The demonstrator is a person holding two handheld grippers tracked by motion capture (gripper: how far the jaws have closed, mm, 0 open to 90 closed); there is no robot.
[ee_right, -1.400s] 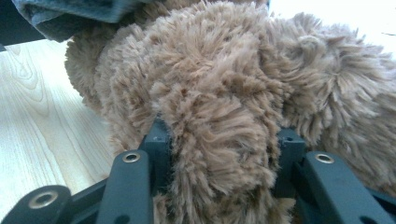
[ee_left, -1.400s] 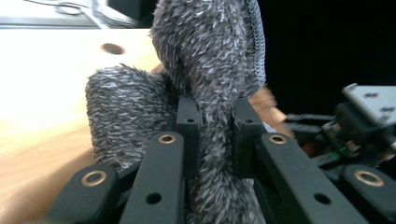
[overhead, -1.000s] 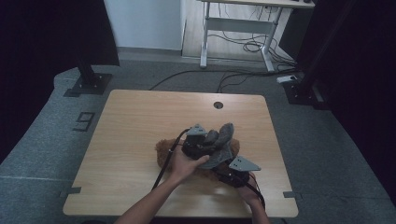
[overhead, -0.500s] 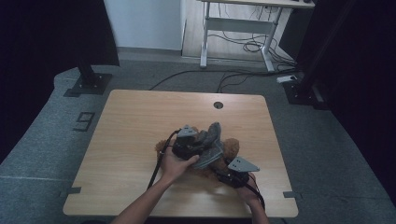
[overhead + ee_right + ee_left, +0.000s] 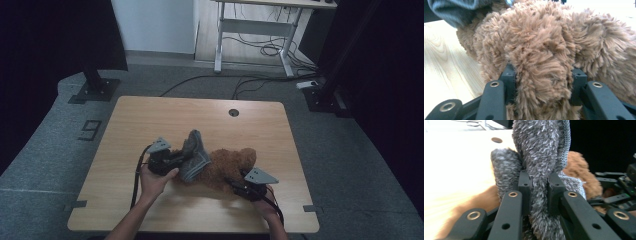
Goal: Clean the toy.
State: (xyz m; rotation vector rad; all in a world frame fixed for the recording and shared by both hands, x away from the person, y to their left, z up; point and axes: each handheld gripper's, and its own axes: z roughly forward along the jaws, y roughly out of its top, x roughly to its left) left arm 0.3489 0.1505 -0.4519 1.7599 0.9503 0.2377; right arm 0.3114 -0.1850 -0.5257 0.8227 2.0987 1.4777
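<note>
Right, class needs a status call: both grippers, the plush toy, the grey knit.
Left gripper shut on grey knit garment. Right gripper shut on brown plush toy. Toy lying on table, garment partly on it. Nothing in the way.

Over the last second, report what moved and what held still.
The left gripper, shut on the grey knit garment, drew it leftward, away from the brown teddy bear. The right gripper stayed clamped on the bear, which kept its place on the table.

A light wooden table (image 5: 150, 120) carries a brown plush toy (image 5: 227, 167) lying near its front edge
</note>
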